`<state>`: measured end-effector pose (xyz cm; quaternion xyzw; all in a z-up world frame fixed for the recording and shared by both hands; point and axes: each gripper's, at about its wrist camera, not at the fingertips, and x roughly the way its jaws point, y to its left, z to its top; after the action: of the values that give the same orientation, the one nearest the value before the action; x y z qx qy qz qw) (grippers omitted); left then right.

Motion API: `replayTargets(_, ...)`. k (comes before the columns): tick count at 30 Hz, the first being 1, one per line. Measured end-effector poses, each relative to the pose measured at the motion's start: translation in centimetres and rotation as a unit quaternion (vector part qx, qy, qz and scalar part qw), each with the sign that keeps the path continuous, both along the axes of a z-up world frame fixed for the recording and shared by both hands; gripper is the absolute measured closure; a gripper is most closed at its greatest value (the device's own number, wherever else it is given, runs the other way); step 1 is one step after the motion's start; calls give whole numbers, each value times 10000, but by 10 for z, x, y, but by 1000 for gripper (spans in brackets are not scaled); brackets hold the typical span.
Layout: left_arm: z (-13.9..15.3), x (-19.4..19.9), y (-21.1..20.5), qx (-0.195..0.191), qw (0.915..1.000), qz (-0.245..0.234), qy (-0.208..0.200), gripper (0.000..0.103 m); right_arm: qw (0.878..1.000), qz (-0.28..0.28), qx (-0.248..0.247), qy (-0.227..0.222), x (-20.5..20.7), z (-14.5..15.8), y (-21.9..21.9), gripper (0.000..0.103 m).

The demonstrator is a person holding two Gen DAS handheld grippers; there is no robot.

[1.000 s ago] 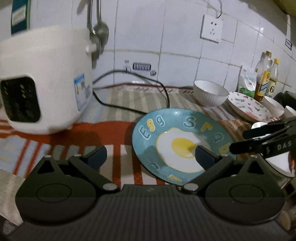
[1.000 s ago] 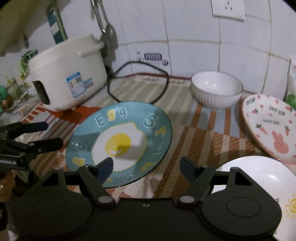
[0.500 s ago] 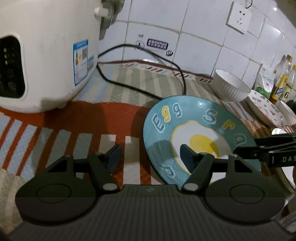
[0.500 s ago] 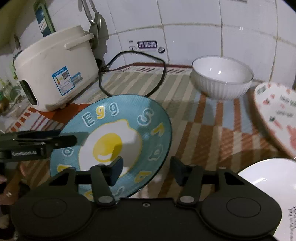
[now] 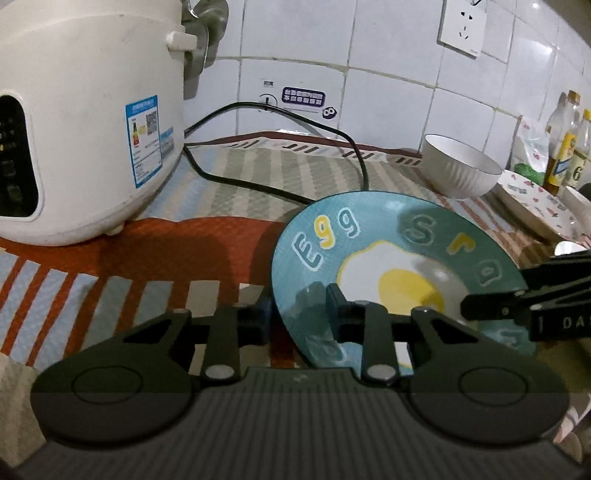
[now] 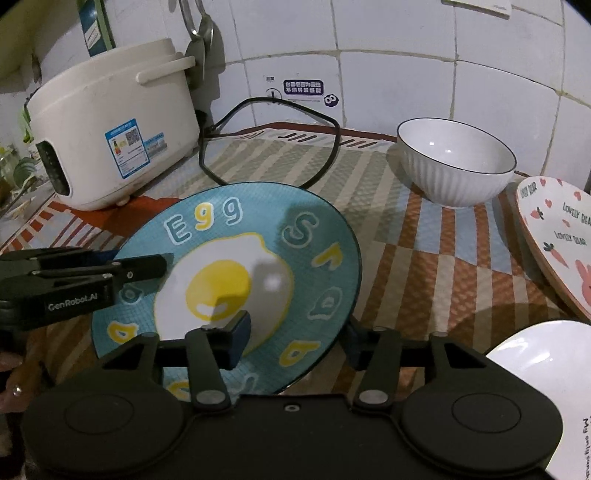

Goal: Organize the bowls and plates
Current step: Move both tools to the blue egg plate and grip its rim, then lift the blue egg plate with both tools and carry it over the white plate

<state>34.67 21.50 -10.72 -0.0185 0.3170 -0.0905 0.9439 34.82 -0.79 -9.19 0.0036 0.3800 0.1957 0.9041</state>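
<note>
Where the striped woven mat [image 6: 424, 236] lies flat, round glazed teal egg plate [image 6: 258, 266] noted. Left gripper [image 5: 299, 314] at nine o'clock, jaws just closing, straddling the rim; contact unclear. Right gripper [image 6: 295, 338] at five o'clock, likewise astride the rim. Ribbed white bowl [image 6: 456, 164] at one o'clock.

White tiled wall [image 5: 388, 99], wall socket [image 5: 462, 27], striped counter cloth [image 5: 258, 173], dim light
</note>
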Motion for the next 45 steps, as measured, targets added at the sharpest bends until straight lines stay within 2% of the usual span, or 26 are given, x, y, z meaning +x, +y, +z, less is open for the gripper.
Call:
replayTargets(1, 0, 0, -1, 25, 10000, 23, -24, 76, 10000, -30, 9, -63, -2, -1, 0, 47)
replayTargets(3, -1, -3, -3, 53, 9999, 92, -88, 76, 9997, -225, 48, -107, -5, -1, -3, 59)
replayTargets(5, -1, -6, -7, 162, 9996, 170, -149, 76, 9988, -471, 120, -83, -6, -1, -8, 66)
replayTargets(7, -1, -8, -9, 237, 9993, 220, -172, 76, 9988, -471, 17, -163, -12, -1, -6, 66)
replayTargets(10, 0, -11, -5, 99, 9997, 183, -108, 75, 9987, -399, -46, -309, -23, 3, -5, 66)
replayTargets(16, 12, -30, -13, 383, 9986, 200, -302, 76, 9987, -330, 204, -338, -32, 12, -16, 69)
replayTargets(20, 21, -43, -18, 418, 9981, 178, -423, 76, 9974, -340, 481, -406, -41, 16, -31, 75)
replayTargets(29, 48, -72, -42, 551, 9968, -62, -576, 76, 9955, -445, 649, -522, -62, 32, -59, 76)
replayTargets(45, 91, -126, -118, 701, 9907, -670, -958, 76, 9908, -767, 692, -874, -132, 72, -139, 76)
